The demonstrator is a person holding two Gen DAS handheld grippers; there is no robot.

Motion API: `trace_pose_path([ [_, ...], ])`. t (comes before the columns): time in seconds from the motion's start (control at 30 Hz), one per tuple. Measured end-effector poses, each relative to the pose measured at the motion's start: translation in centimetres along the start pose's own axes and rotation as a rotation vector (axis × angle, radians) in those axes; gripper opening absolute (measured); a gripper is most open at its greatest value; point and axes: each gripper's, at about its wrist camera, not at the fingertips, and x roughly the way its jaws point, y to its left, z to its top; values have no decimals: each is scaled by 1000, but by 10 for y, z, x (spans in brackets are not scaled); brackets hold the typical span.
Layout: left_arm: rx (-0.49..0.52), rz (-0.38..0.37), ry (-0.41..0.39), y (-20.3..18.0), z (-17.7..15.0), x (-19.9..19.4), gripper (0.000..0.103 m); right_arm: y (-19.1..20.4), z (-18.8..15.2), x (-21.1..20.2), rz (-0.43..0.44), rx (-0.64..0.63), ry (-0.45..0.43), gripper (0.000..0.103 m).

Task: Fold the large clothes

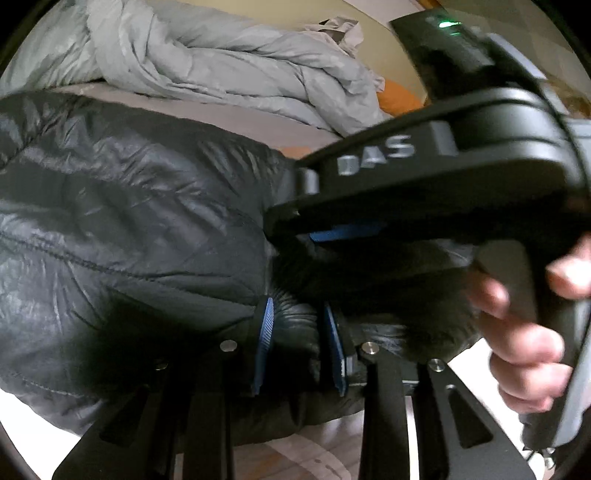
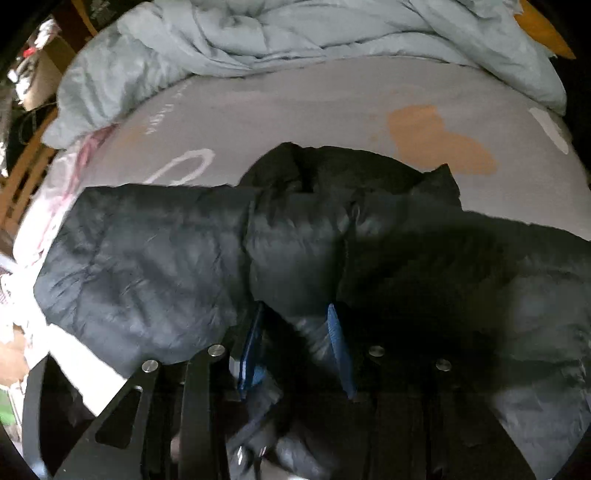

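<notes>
A black puffer jacket lies spread on the grey bedsheet, its collar toward the heaped pale-blue duvet bunched at the far side of the bed. The left gripper pinches a gathered fold of the jacket between its blue pads, and the right gripper likewise has jacket fabric clamped in its narrow jaws. Seen from the left wrist, the right gripper's black body bears the letters "DAS", a hand is wrapped round its handle, and faint white writing on the sheet is unreadable.
</notes>
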Motion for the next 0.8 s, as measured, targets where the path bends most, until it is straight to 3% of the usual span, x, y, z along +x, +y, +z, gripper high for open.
trace_pose_path([
  [0.1,-47,-42,1,9,0,-1,28,5,8,8,-53,-1,7,39],
  [0.2,-44,-35,1,7,-1,-1,28,8,18,12,-111,-4,-8,39],
  [0.43,-57,-36,0,7,-2,-1,28,-11,44,36,-62,100,-13,39],
  [0.53,-50,-29,1,5,-4,-3,28,-3,47,44,-86,74,-18,39],
  [0.63,-52,-33,0,4,-3,-3,28,-9,41,23,-45,108,-44,38],
  [0.7,-49,-30,0,3,-4,-4,28,-18,26,-12,9,134,-130,36],
  [0.8,-43,-22,0,2,-3,-4,28,-28,-9,-70,19,102,-266,36],
])
